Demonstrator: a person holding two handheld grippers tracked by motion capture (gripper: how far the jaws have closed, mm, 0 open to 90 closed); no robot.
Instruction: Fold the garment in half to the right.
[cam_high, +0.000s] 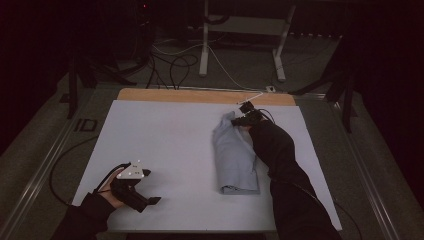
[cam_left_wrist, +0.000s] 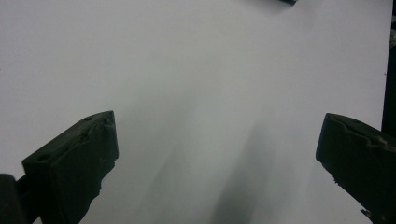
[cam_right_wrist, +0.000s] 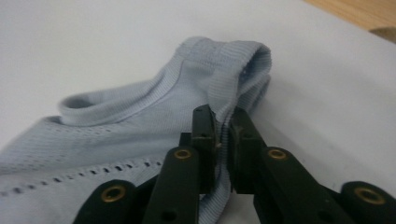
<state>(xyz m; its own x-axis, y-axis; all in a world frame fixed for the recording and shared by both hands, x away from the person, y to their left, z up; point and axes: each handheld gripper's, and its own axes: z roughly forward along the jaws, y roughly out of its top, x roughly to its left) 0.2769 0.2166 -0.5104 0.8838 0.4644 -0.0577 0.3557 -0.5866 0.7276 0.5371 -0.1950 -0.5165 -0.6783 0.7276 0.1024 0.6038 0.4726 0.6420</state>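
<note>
Where white sheet (cam_high: 165, 145) ends, wooden tabletop (cam_high: 200, 95) meets dark room

The white table (cam_high: 165, 145) is seen whole from above and behind the person in the high view, facing forward and down. The left gripper view is held close over bare table surface (cam_left_wrist: 196, 70), looking along its jaws. The right gripper view is set very near the light blue garment (cam_right_wrist: 140, 116), also seen in the high view (cam_high: 234, 155).

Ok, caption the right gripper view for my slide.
Right gripper pinching the ribbed edge of a light blue knit garment on the white table.
</note>
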